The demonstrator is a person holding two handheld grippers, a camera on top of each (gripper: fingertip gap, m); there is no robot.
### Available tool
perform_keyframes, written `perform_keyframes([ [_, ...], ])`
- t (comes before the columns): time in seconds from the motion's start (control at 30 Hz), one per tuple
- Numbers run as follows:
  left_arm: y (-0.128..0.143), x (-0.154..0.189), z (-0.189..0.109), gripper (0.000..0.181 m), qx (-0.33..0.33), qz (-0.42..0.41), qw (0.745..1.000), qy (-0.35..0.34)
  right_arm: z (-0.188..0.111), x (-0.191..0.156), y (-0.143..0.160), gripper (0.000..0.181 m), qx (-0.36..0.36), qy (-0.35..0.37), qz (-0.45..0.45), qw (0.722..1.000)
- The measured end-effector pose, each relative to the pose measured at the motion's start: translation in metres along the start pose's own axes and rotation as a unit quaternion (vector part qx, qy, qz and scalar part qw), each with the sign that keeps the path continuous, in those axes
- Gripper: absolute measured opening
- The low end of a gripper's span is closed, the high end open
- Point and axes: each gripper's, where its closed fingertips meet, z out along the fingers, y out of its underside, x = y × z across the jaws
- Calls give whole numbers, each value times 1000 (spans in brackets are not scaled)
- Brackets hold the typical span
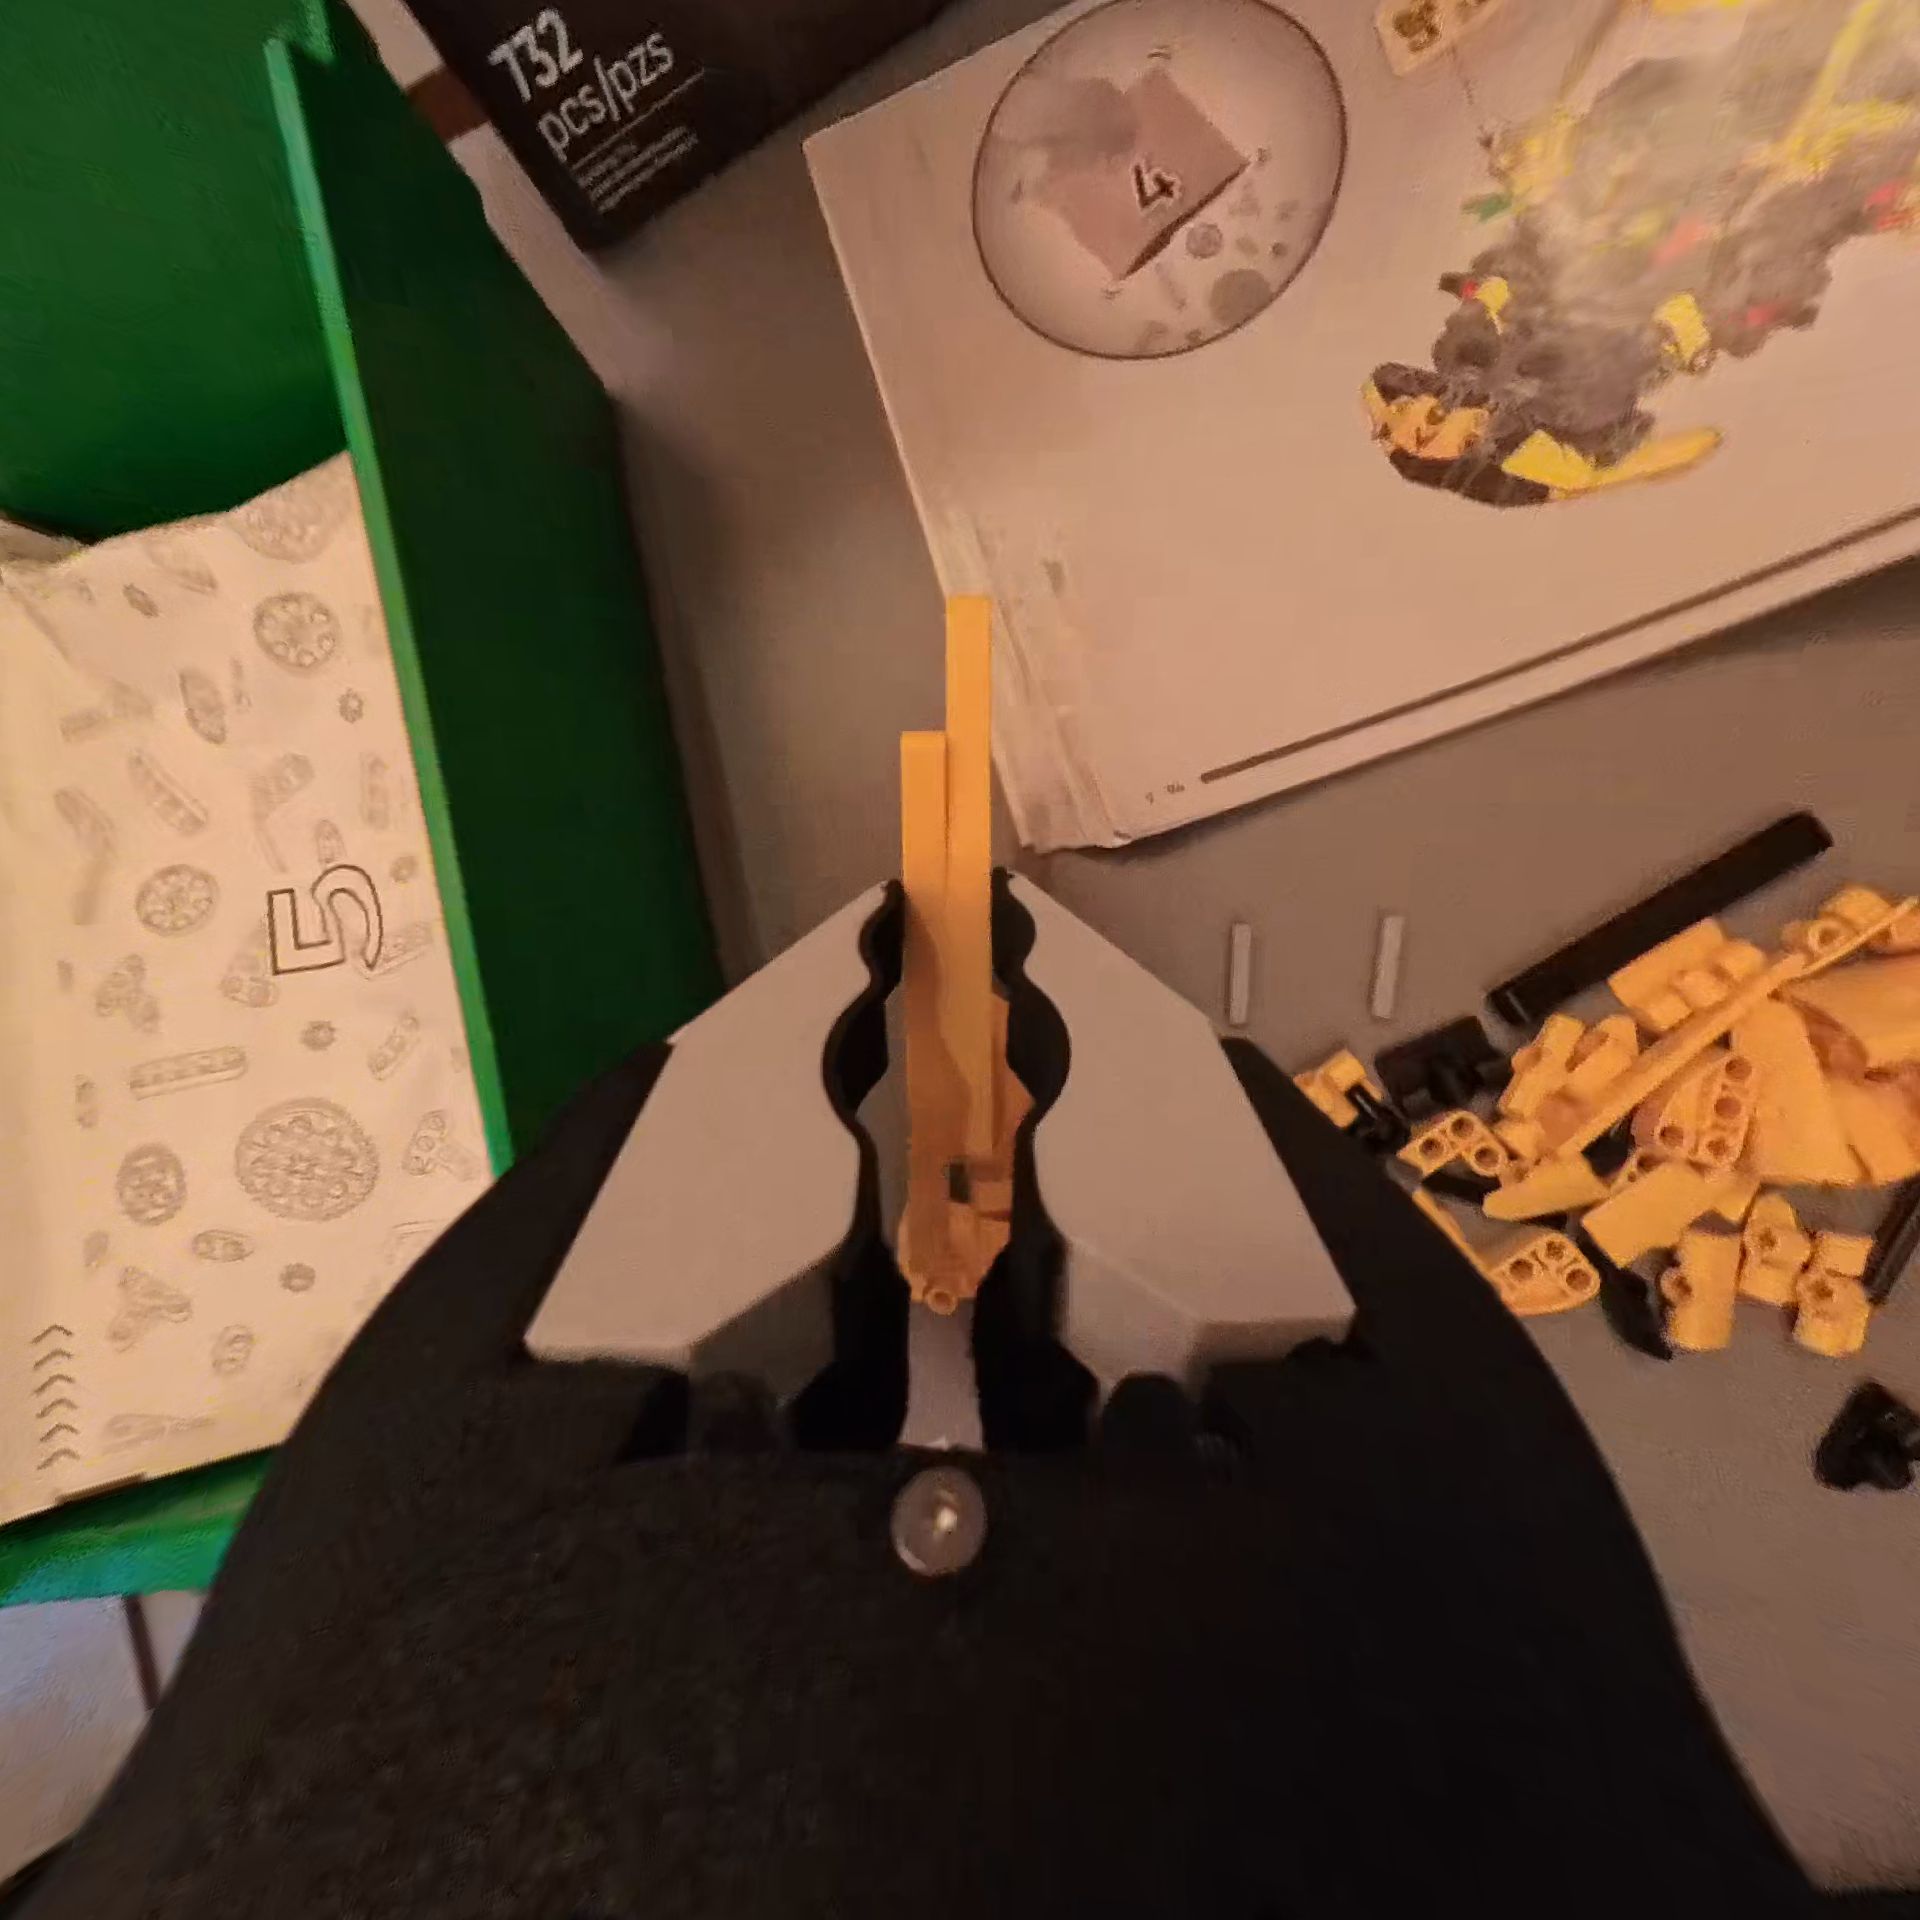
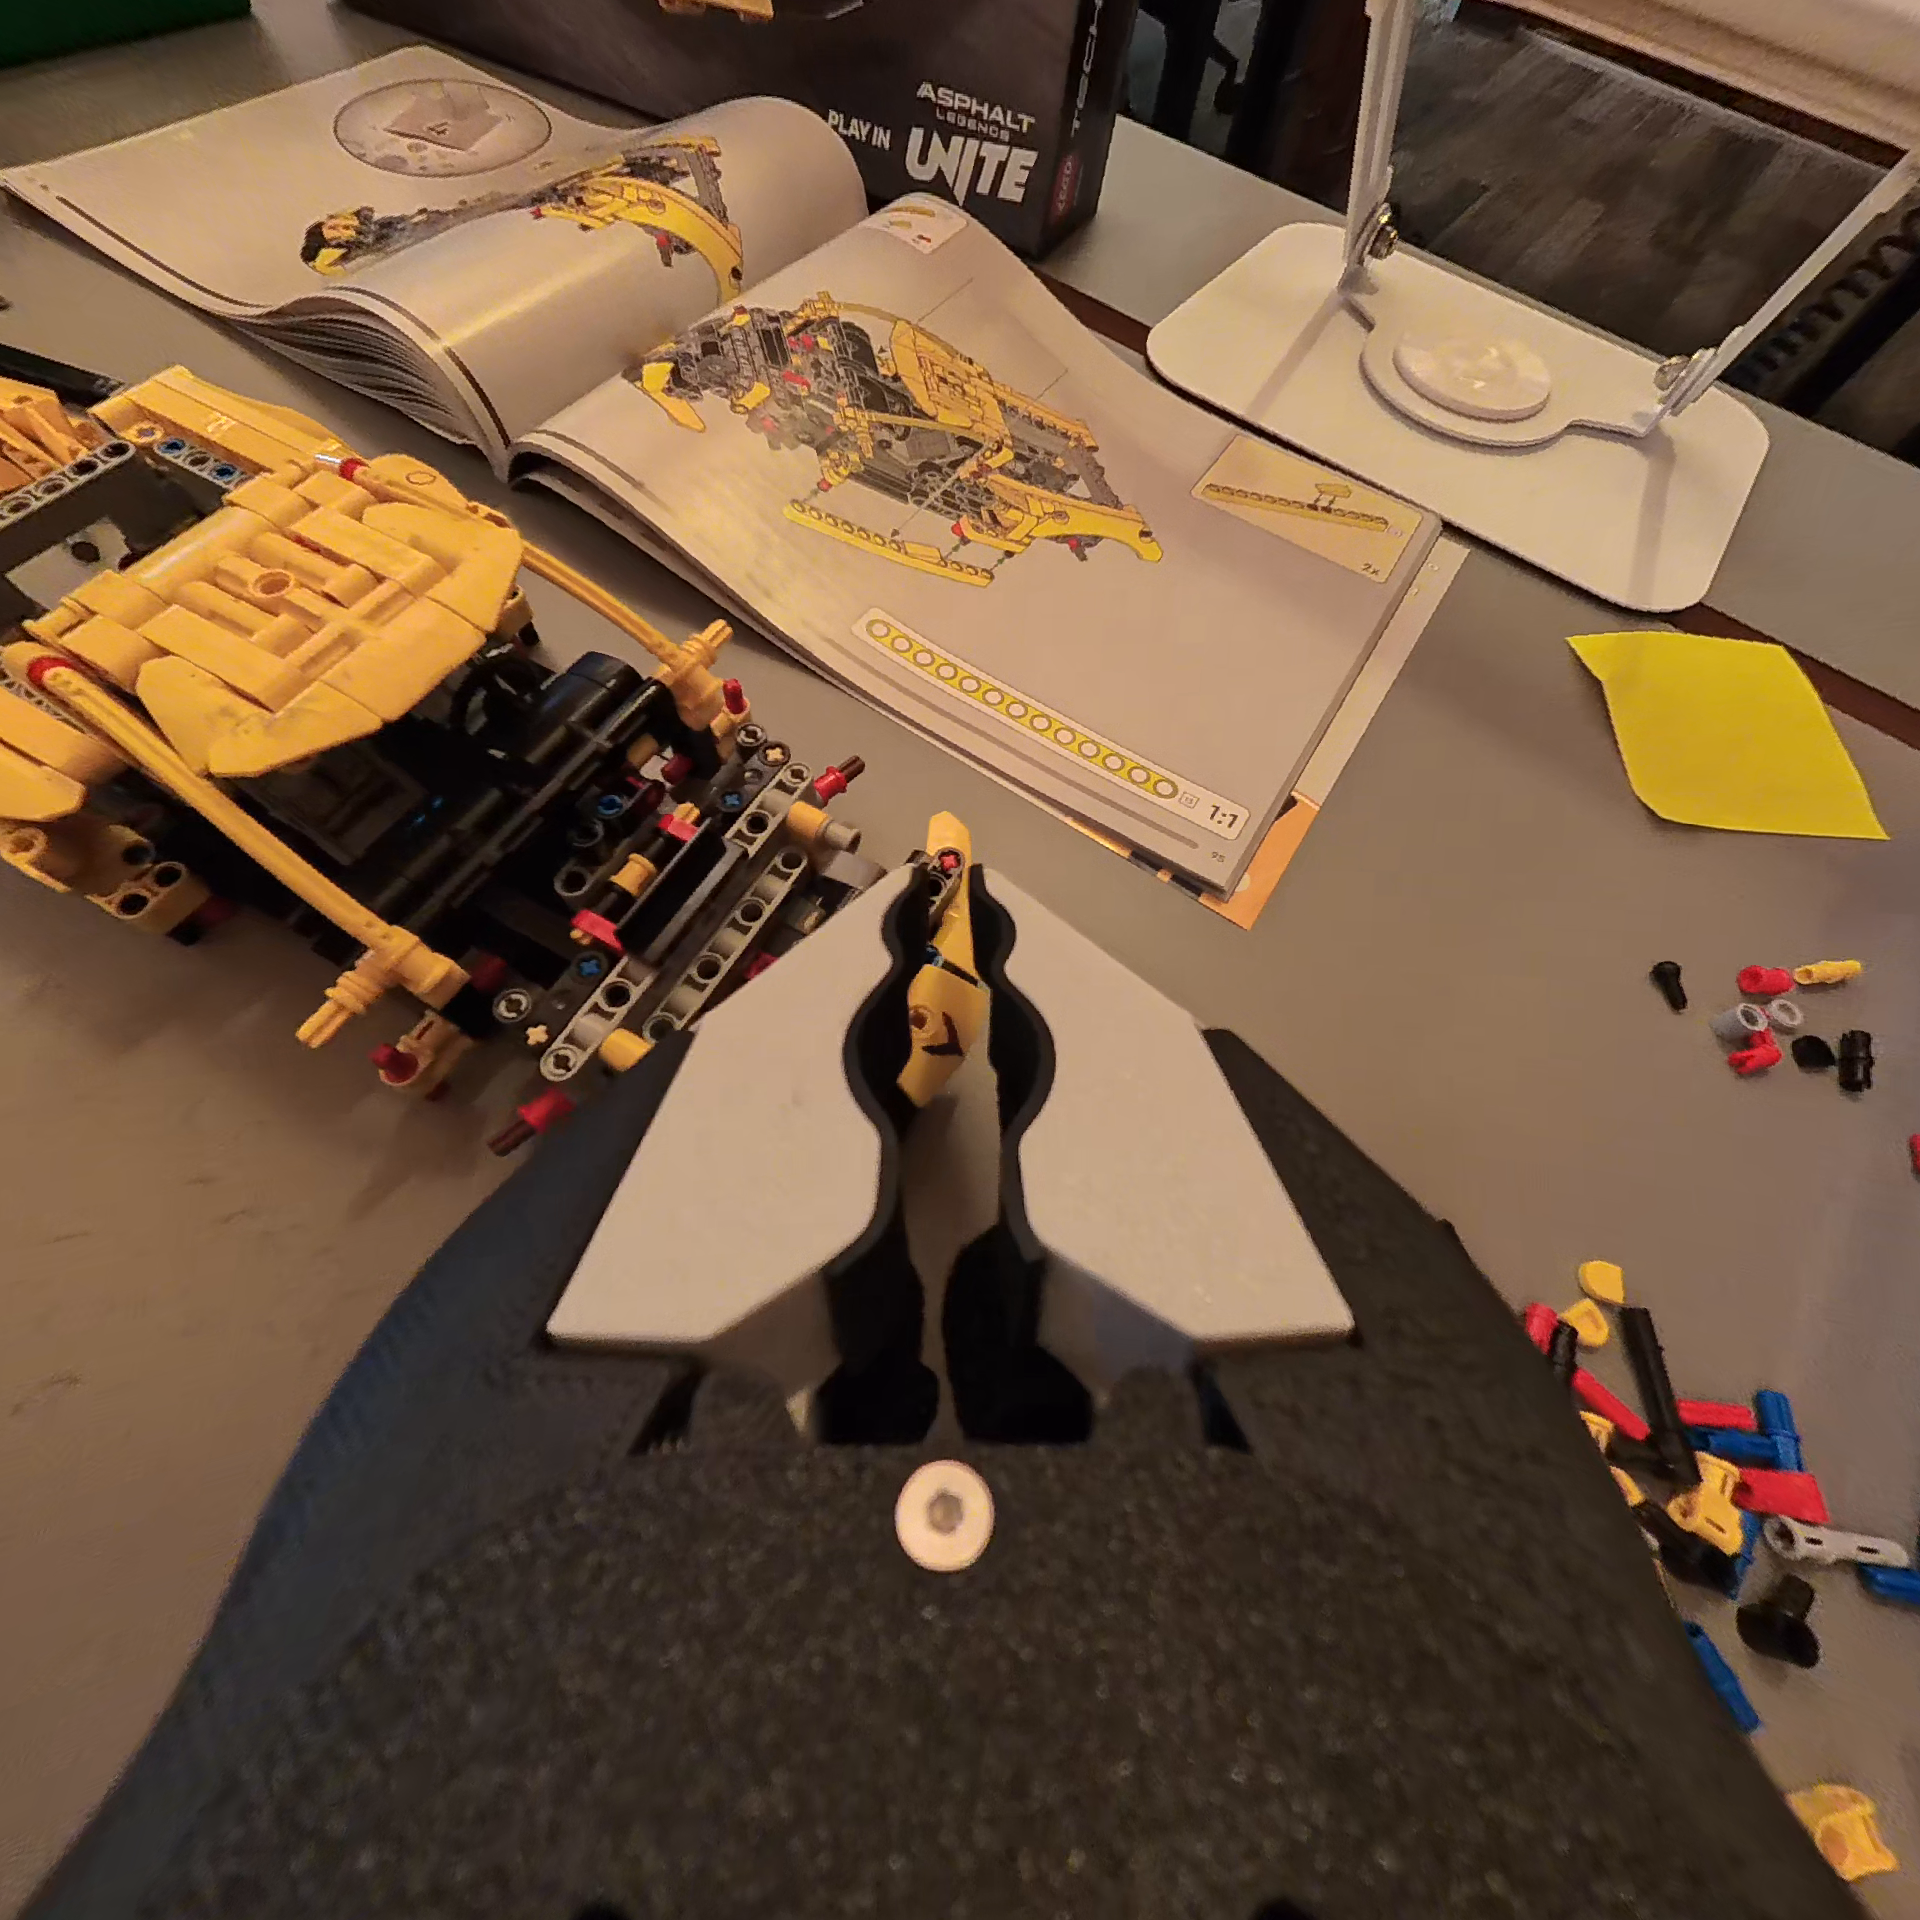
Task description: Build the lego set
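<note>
At nine o'clock from the right gripper (image 2: 948,914), clamped on a yellow panel piece (image 2: 940,1029), the car model (image 2: 312,686) looks roughly half built, while the left gripper (image 1: 948,894) pinches yellow beams (image 1: 956,883) and loose parts (image 1: 1683,1132) remain.

Model car (image 2: 312,727) left of open manual (image 2: 935,520), box (image 2: 935,94) behind, loose parts (image 2: 1683,1455) at right.

left tongs (image 1: 945,904): black grainy body, grey wedge fingers (image 1: 748,1122), wavy black pads, silver screw (image 1: 938,1519) at centre | right tongs (image 2: 948,883): same build, grey fingers (image 2: 1164,1174), pale screw (image 2: 943,1512)
</note>
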Motion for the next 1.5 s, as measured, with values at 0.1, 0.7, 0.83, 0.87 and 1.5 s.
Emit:
perform_keyframes([
  [0.1,-6,-9,12,16,-4,-43,999,-16,0,0,-1,6,1,-3,3,1000],
  [0.7,5,-17,48,35,-59,-35,993,-99,0,-6,0,6,-1,-11,-4,1000],
  [0.83,-1,11,-1,36,-8,5,997,-82,-1,-3,-1,6,3,-5,-1,1000],
  [0.87,-7,37,-15,36,28,23,999,-28,-1,-3,0,6,3,-5,1,1000],
  [1.5,42,193,-21,33,38,236,953,185,-1,-4,0,6,0,-6,0,1000],
])
